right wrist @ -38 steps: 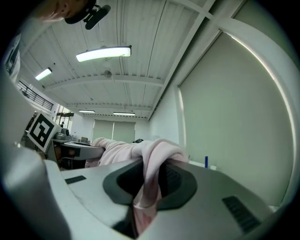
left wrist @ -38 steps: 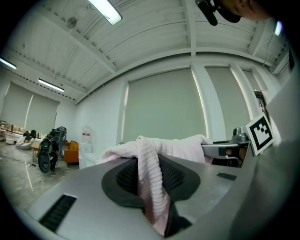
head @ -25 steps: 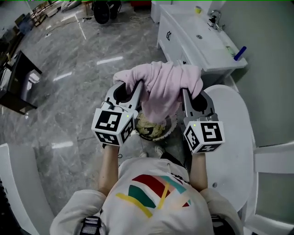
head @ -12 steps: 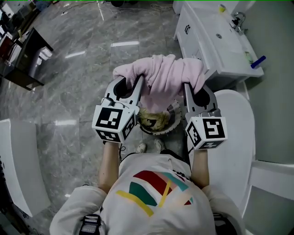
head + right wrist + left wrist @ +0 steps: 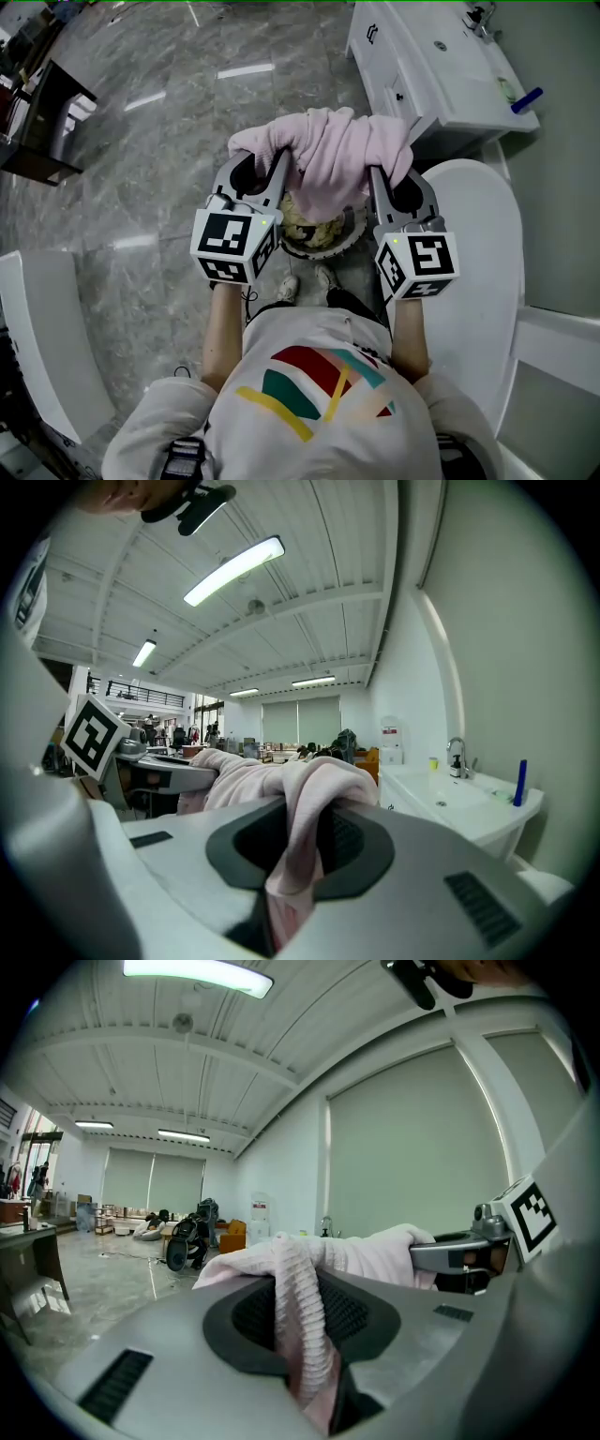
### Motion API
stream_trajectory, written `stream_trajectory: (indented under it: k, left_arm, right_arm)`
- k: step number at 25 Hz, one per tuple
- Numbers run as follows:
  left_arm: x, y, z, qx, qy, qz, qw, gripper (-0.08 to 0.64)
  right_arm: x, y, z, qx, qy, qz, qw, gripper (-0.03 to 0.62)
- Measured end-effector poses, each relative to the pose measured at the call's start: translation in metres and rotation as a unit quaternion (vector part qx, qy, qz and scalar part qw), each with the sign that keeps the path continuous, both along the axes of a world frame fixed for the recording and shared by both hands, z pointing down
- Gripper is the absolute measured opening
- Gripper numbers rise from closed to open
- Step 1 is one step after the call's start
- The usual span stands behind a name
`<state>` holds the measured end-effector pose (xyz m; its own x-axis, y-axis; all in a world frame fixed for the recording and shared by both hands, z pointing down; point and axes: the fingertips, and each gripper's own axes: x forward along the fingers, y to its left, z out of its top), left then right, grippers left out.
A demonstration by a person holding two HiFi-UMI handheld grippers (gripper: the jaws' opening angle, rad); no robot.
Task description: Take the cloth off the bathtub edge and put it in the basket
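Cloth (image 5: 337,159) in pink, ribbed towelling is slung between the two grippers, clear of the white bathtub (image 5: 483,253) on the right and hanging just above the basket (image 5: 349,246) on the floor. The left gripper (image 5: 281,176) is clamped on one bunched corner, with a fold squeezed between its jaws and spilling out below them. The right gripper (image 5: 377,180) pinches the opposite end the same way.

It looks light, soft and floppy. It sags in the middle and drapes over both jaw tips, so nothing here is fragile or slippery. The worry is loose folds trailing, not a drop. Those two corner grips look like the right holds, since they spread the cloth wide enough to lower it in one piece.

The basket mouth is narrower than the cloth's span, and something pale and crumpled already lies inside. My guess is the grippers will need to come closer together for the cloth to fit.

There is room enough. The bathtub rim runs close along the right, the washbasin cabinet (image 5: 412,66) stands beyond, and open grey floor (image 5: 141,187) lies to the left. The person's shoes (image 5: 305,281) sit just beside the basket.
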<state>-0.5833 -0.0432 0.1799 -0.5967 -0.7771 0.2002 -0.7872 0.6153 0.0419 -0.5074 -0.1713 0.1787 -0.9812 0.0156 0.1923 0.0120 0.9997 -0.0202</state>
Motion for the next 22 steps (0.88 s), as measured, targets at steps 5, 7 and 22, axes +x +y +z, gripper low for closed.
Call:
stream_trajectory:
  k: [5,7,22]
  left_arm:
    - [-0.001,-0.007,0.035,-0.028,0.025,0.003,0.9993,0.097]
    - [-0.001,-0.009,0.053,-0.044,0.036,0.000,0.9984,0.097]
    - [0.013,-0.015,0.179,-0.171,0.134,0.010,0.9761,0.097]
  right_arm:
    - [0.004,-0.003,0.035,-0.010,0.039,0.007,0.999,0.064]
    - [0.004,-0.005,0.054,-0.001,0.059,0.004,0.998,0.064]
    - [0.018,-0.001,0.184,0.064,0.230,-0.020,0.971,0.065]
